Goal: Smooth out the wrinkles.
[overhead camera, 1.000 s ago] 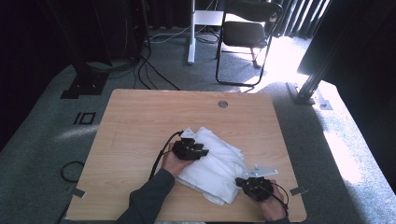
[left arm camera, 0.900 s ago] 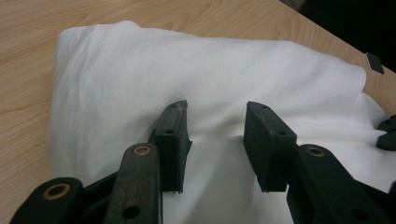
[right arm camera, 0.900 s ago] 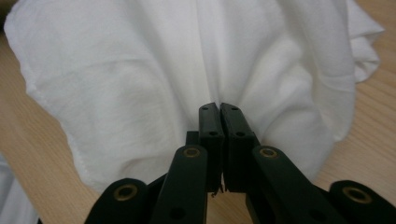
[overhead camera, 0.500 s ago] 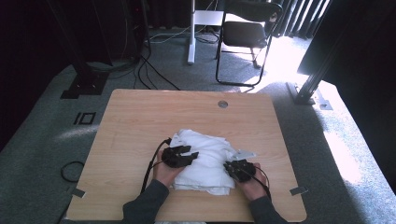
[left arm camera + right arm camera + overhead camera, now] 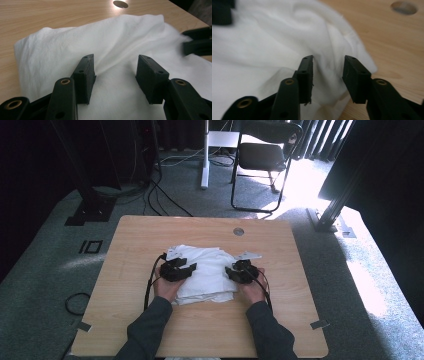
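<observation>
No text, label, brand, number or sign could be read in any of the views. The white cloth [image 5: 205, 270] showed plain fabric with no print or tag. The black jaws carried only brass-ringed holes and no marking. The wooden table [image 5: 280, 320] bore bare grain, with a round hole [image 5: 238, 231] at about 1 o'clock from the cloth. The pale strips at the table's lower corners [image 5: 320, 324] looked like blank tape, though they were perhaps too small to judge.
</observation>
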